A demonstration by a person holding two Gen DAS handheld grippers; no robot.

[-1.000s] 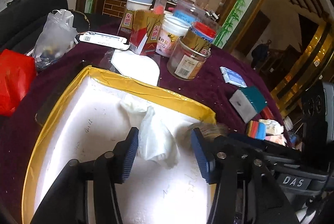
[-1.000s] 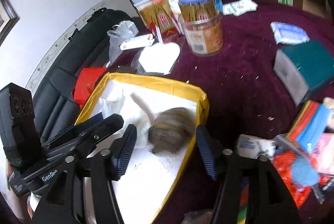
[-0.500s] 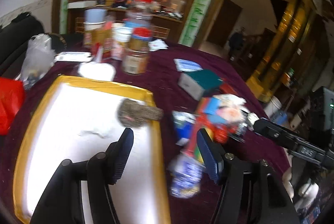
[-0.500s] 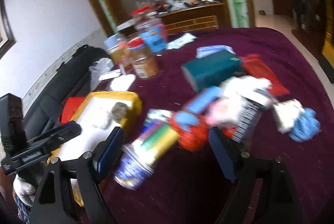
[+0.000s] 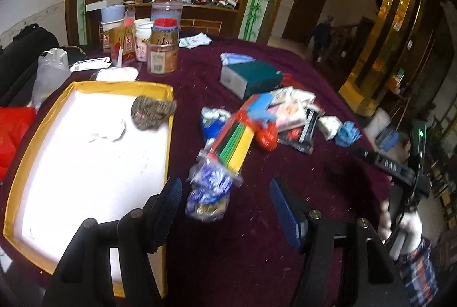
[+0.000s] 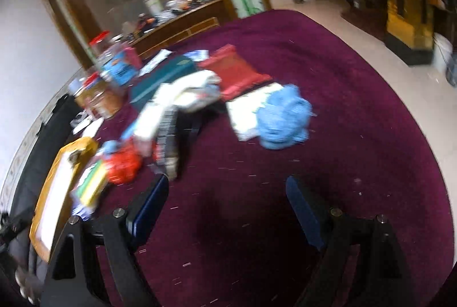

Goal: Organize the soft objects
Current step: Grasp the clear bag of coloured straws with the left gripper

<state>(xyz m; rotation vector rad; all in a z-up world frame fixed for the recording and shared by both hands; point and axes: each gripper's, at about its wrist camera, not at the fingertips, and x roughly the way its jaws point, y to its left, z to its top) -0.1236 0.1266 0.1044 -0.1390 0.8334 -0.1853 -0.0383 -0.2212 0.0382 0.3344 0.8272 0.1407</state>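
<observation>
A yellow-rimmed white box (image 5: 168,118) lies at the left on the purple tablecloth. A brown knitted soft item (image 5: 151,111) and a white cloth (image 5: 110,132) lie inside it. My left gripper (image 5: 225,207) is open and empty, above a blue-white packet (image 5: 210,191) beside the box. A crumpled blue cloth (image 6: 282,118) lies on the table beside a white pack (image 6: 245,112); it also shows in the left wrist view (image 5: 347,133). My right gripper (image 6: 225,209) is open and empty, well short of the blue cloth. The box also shows in the right wrist view (image 6: 57,172).
A heap of packets (image 5: 268,118) lies mid-table, with a coloured pack (image 5: 237,144), a red bag (image 6: 122,162) and a teal box (image 5: 251,77). Jars and cartons (image 5: 160,49) stand at the back. A red bag (image 5: 12,132) lies left of the box.
Both grippers have pulled back from the box and swung right over the table. The brown item and the white cloth stay in the box. The right wrist view now faces the blue cloth.
</observation>
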